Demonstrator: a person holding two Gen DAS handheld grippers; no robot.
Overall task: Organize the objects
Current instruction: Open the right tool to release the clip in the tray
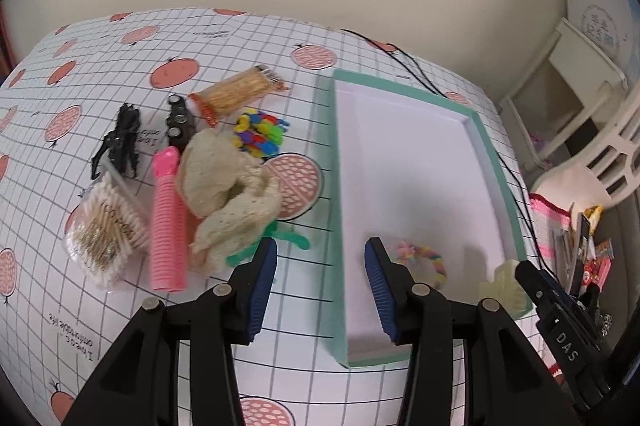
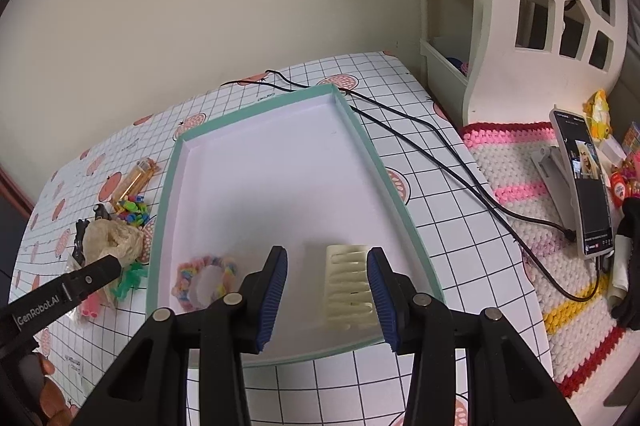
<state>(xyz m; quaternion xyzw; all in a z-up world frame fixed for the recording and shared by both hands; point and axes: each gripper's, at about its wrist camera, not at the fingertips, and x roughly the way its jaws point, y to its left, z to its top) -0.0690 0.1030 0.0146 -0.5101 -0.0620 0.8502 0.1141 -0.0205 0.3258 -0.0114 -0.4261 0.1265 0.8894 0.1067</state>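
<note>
Step in hand: sorting loose items from the table into the shallow mint-green box with a white floor; judged early, most of the pile is not yet in.
Already in the box: a pastel multicoloured hair scrunchie near the front left corner, and a cream plastic comb-shaped hair clip near the front right.
Left gripper: fingers spread, holding nothing, hovering over the box's left wall, between the pile and the scrunchie.
Right gripper: fingers released and empty, straddling the cream clip without pinching it.
Waiting on the table, left of the box: a crumpled cream lace cloth, a pink ribbed hair roller, a bag of cotton swabs, a green fuzzy pipe cleaner, black hair claws, small coloured clips, and a clear tube of toothpicks.
Next move, as I judge it: the left gripper swings to the pile, probably the lace cloth or green pipe cleaner nearest it, closes firmly on the soft fabric, then lifts over the wall into open floor behind the scrunchie.
</note>
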